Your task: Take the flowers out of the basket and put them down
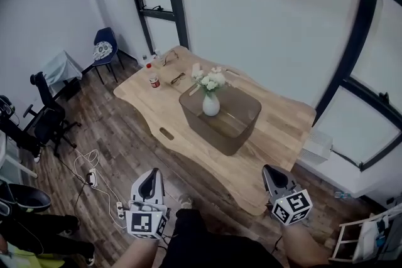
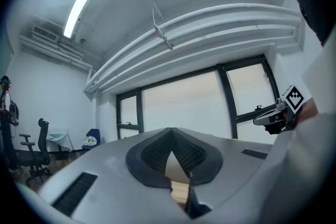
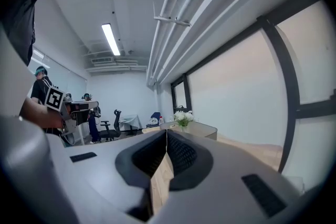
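Note:
White flowers [image 1: 210, 80] stand in a white vase [image 1: 211, 105] inside a brown see-through basket [image 1: 248, 119] on the wooden table [image 1: 282, 128]. Both grippers hang well short of the table's near edge, low in the head view. My left gripper [image 1: 149, 176] is shut and holds nothing; in its own view the jaws [image 2: 170, 130] meet at the tip, pointing level at the windows. My right gripper [image 1: 272, 170] is also shut and holds nothing. The right gripper view looks past the closed jaws [image 3: 166, 131] at the distant flowers [image 3: 182, 117] and the basket [image 3: 203, 130].
On the table's far end stand a red-capped bottle [image 1: 154, 80] and a pair of glasses [image 1: 178, 78]. A black office chair [image 1: 44, 117] and a blue chair [image 1: 105, 50] stand at the left. A power strip with cables [image 1: 92, 176] lies on the floor. A white rack [image 1: 370, 234] is at the lower right.

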Tool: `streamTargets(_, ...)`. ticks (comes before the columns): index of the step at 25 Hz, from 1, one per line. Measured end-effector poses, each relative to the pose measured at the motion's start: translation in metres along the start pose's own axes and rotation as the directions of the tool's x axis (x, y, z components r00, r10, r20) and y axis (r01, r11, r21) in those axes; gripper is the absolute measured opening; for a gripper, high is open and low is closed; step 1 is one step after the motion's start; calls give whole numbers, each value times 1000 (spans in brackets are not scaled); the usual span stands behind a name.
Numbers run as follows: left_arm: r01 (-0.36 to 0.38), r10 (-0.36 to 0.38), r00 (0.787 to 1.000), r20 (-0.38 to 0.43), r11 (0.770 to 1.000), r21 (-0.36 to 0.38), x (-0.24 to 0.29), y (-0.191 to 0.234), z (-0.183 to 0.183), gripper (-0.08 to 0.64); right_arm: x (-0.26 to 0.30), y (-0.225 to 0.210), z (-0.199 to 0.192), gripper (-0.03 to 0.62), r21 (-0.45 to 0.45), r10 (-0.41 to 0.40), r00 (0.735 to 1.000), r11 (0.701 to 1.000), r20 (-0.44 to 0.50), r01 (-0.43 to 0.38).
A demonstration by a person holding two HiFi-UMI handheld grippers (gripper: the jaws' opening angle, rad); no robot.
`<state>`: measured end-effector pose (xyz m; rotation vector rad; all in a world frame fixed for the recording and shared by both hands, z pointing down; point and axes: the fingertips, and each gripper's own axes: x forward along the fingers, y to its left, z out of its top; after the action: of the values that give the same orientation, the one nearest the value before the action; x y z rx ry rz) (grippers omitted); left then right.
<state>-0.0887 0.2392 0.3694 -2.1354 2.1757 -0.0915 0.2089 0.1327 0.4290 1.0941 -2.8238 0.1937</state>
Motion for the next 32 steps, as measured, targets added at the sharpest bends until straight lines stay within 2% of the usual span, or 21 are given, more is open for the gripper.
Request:
streamTargets(5, 72, -72, 996, 49, 997, 4, 65, 7, 0, 5, 25, -20, 2, 21, 8, -45, 999, 999, 25, 45)
streamTargets(8, 147, -148, 986, 73, 989, 18, 108, 12, 1, 5, 43, -37, 0, 21, 27, -118, 992, 993, 34, 118)
streamTargets(12, 202, -203, 976, 83, 979, 24, 161, 39, -2, 5, 76, -51, 4, 21, 72, -202, 978, 977, 57, 198)
streamTargets(16, 246, -245, 967, 69, 969, -3, 218, 73, -14, 5, 113, -66, 14, 21, 85, -289, 956, 955, 54, 284)
streamTargets(24, 375, -373, 926, 64, 927, -28, 317, 119, -25, 5, 187, -75, 44, 21, 74, -399, 916, 915, 46, 396)
streamTargets(32, 470, -466, 882, 71, 882, -46, 393, 160, -37, 5, 262, -79, 94, 21, 6, -447, 891, 894, 80, 448)
